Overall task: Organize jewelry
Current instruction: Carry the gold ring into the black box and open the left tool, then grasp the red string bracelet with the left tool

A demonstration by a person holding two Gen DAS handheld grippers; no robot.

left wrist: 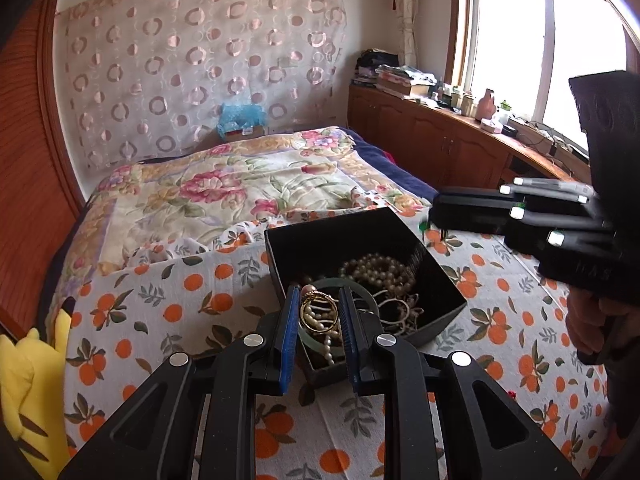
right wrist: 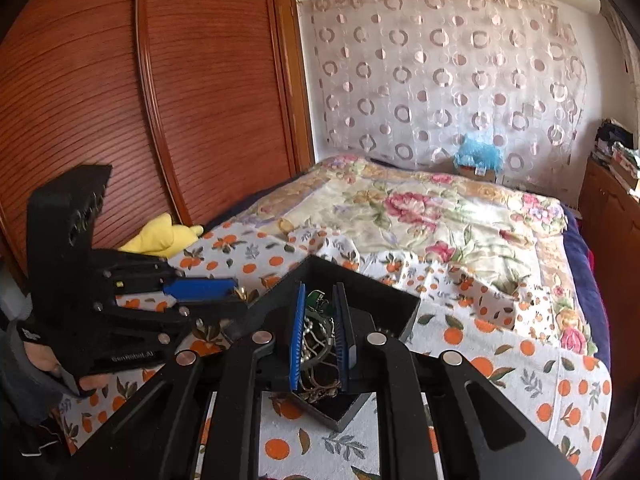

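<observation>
A black open jewelry box (left wrist: 440, 292) sits on the orange-print cloth on the bed. It holds a pearl necklace (left wrist: 380, 270), a pale green bangle (left wrist: 360, 292) and tangled chains. My left gripper (left wrist: 319, 312) hangs over the box's near corner, its blue pads shut on a gold bangle (left wrist: 316, 312). My right gripper (right wrist: 319, 320) is over the box (right wrist: 384, 300) too, shut on a small green pendant piece (right wrist: 318, 300), with chains below it. The right gripper shows in the left wrist view (left wrist: 434, 216), and the left gripper in the right wrist view (right wrist: 236, 292).
A yellow plush toy (left wrist: 28, 380) lies at the bed's left edge, by a wooden wardrobe (right wrist: 120, 100). A floral quilt (left wrist: 240, 184) covers the far bed. A wooden cabinet (left wrist: 440, 136) with books and bottles runs under the window at right.
</observation>
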